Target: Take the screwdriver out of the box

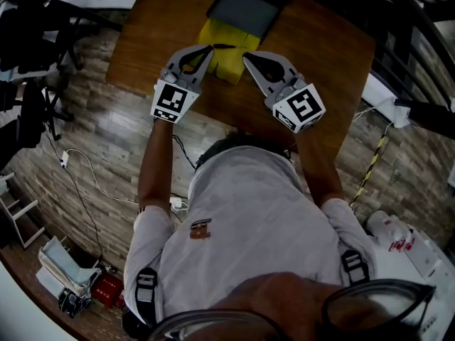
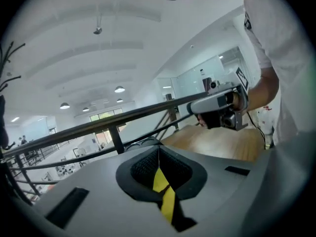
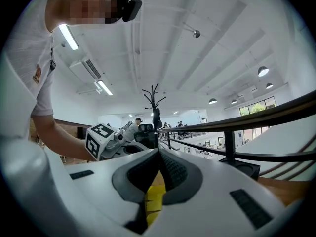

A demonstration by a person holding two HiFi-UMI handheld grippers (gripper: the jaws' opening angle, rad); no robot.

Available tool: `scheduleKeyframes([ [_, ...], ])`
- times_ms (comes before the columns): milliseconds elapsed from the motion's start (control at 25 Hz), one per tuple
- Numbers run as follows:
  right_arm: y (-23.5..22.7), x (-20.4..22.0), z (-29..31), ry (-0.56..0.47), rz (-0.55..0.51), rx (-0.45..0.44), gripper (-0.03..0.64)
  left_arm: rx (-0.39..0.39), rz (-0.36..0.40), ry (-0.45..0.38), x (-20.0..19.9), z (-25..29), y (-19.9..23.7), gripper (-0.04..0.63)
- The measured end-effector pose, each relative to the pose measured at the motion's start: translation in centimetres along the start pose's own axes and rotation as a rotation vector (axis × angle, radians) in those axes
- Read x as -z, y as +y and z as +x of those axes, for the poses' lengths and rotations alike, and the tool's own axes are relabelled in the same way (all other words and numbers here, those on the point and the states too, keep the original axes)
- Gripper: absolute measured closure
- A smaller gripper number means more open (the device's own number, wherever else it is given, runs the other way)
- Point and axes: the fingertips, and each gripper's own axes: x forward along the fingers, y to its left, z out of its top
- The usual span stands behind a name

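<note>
Screwdriver lies on the yellow box just beyond the left gripper, jaws together; right gripper likewise.

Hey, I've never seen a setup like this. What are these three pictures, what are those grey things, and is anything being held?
A person stands at a wooden table, holding a two-jaw gripper in each hand; the marker cubes belong to them. The head view comes from a head camera looking down. The other two views ride on the left gripper and right gripper, looking along their jaws. On the table lie a yellow box and a dark grey panel. Both grippers are shut; nothing is clearly gripped.
</note>
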Motion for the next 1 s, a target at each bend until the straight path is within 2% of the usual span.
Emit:
scheduleKeyframes([
  [120, -0.3, 0.5, 0.4, 0.012, 0.006, 0.02, 0.584, 0.05, 0.028, 0.064, 1.4, 1.2, 0.4, 0.574],
  [360, -1.4, 1.3, 1.3, 0.042, 0.001, 0.046, 0.584, 0.108, 0.049, 0.132, 3.0, 3.3, 1.8, 0.574],
  [680, -3.3, 2.5, 2.1, 0.067, 0.008, 0.076, 0.584, 0.228, 0.131, 0.244, 5.1, 6.0, 1.4, 0.569],
  [840, -3.7, 3.0, 3.0, 0.084, 0.005, 0.087, 0.584, 0.3, 0.189, 0.307, 6.8, 7.2, 1.3, 0.523],
  [1000, -4.1, 3.3, 3.0, 0.097, 0.002, 0.097, 0.584, 0.381, 0.234, 0.376, 8.7, 8.4, 0.6, 0.505],
])
